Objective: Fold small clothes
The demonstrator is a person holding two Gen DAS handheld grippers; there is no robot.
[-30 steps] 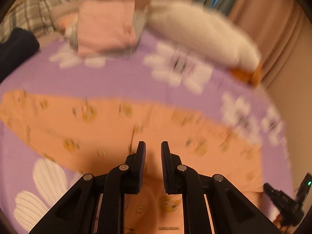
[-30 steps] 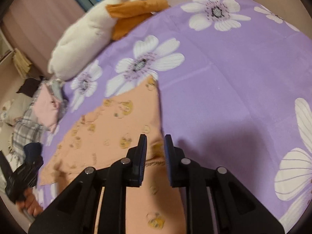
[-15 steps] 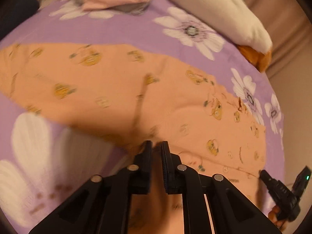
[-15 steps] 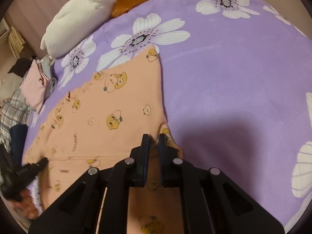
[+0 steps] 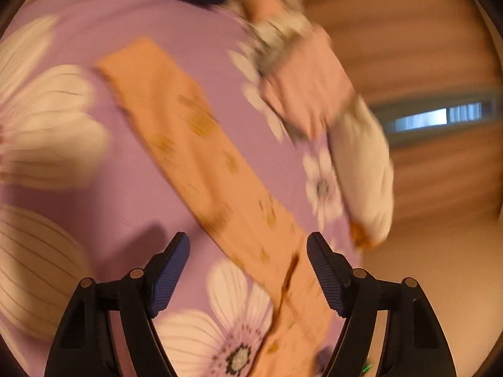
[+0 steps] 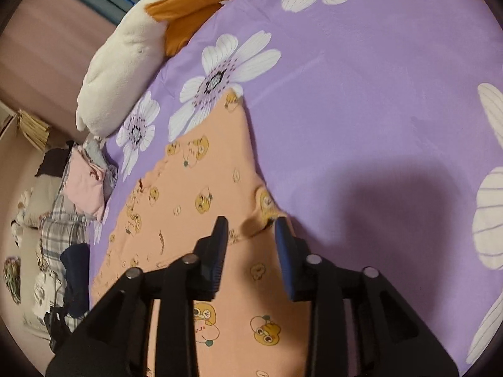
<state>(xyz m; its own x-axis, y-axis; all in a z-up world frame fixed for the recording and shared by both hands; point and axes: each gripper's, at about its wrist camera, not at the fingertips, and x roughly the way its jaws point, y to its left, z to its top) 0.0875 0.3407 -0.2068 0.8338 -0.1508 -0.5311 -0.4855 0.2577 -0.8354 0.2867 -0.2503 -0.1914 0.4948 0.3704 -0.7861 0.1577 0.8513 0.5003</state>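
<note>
On the smooth purple floral bedsheet (image 6: 361, 100), the soft orange printed garment (image 6: 213, 188) lies flat, both jaws released.

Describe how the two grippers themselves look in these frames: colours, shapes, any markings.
Both the left gripper and the right gripper are matte black, with angular linkage arms that have triangular cut-outs and round silver pivot pins. Their fingers carry dark blue, finely textured pads. No cables, sleeves or printed markings are visible.

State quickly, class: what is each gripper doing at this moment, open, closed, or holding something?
Left gripper: open, holding nothing, above the orange garment.
Right gripper: open, holding nothing, jaws either side of a raised fold in the orange garment.
</note>
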